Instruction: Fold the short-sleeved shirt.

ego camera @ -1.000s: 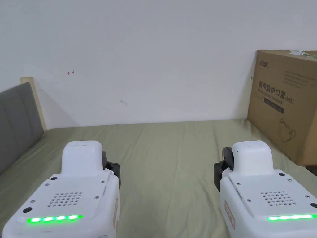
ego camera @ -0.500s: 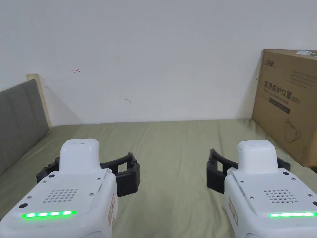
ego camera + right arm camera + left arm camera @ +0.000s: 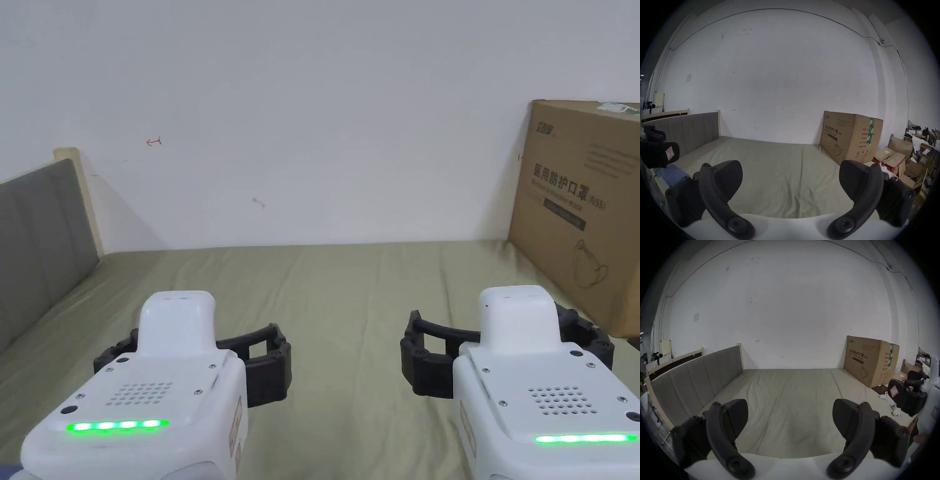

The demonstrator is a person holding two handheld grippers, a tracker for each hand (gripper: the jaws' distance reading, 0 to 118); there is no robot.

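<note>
My left gripper [image 3: 194, 347] hovers over the near left of an olive-green bed sheet [image 3: 337, 294]. Its jaws are spread wide with nothing between them [image 3: 790, 407]. My right gripper [image 3: 505, 334] is level with it on the near right, also open and empty [image 3: 790, 165]. A blue folded cloth [image 3: 672, 176] lies at the bed's left edge, low in the right gripper view; I cannot tell whether it is the shirt. The sheet ahead of both grippers is bare, with a few long creases.
A large cardboard box [image 3: 581, 206] stands on the bed's far right corner against the white wall. A grey padded headboard [image 3: 37, 237] runs along the left side. Several cartons and clutter [image 3: 899, 159] sit on the floor beyond the right edge.
Both grippers went from shut to wide open over the last second. The head camera shifted slightly, so the box and headboard sit a little further right.
</note>
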